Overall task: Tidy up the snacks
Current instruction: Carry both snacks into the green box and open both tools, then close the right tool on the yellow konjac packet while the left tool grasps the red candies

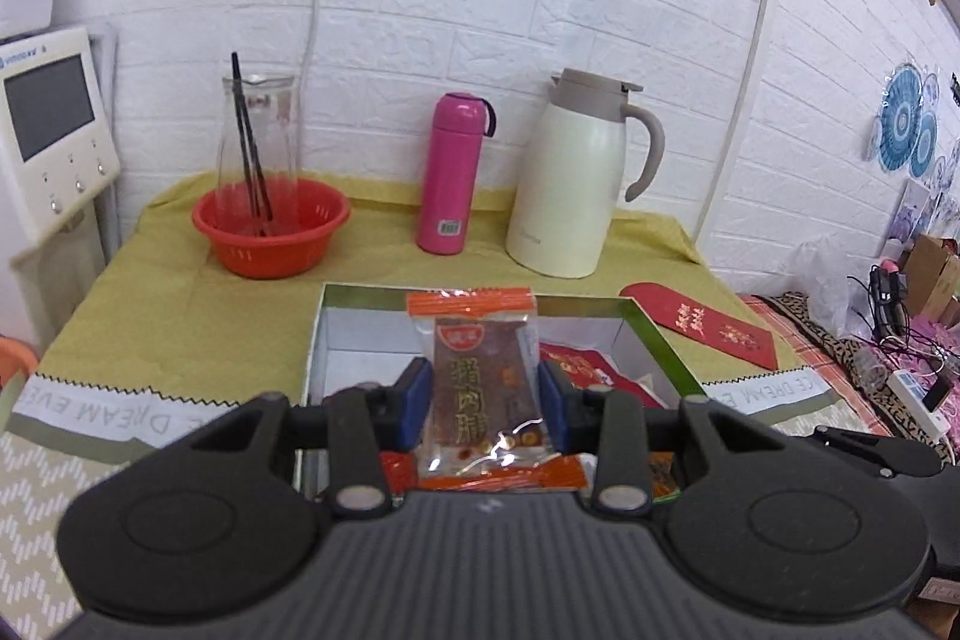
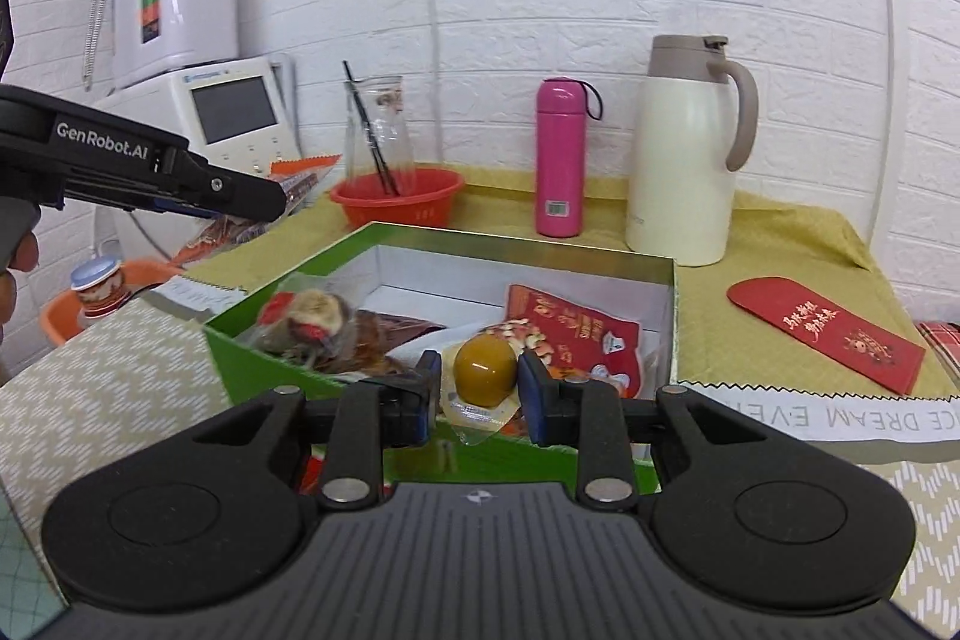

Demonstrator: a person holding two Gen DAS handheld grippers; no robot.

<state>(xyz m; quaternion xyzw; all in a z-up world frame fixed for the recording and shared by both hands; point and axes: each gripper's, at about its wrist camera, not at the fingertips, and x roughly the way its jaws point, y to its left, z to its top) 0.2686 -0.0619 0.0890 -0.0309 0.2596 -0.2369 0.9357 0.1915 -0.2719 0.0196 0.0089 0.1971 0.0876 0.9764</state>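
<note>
My left gripper (image 1: 485, 397) is shut on a clear orange-edged packet of dried meat (image 1: 480, 370), held upright above the open green box (image 1: 654, 340). The same gripper shows in the right wrist view as a black arm (image 2: 180, 178) at left, with the packet (image 2: 300, 184) sticking out of it. My right gripper (image 2: 477, 388) is shut on a sealed pack holding a round brown-yellow egg (image 2: 485, 364), just above the near wall of the green box (image 2: 264, 364). Inside the box lie a red nut bag (image 2: 570, 328) and dark wrapped snacks (image 2: 324, 328).
On the yellow cloth behind the box stand a red basket (image 1: 270, 232) with a glass carafe, a pink flask (image 1: 450, 172) and a cream jug (image 1: 576, 178). A red envelope (image 2: 828, 334) lies to the right. A white appliance (image 2: 234, 112) stands at left.
</note>
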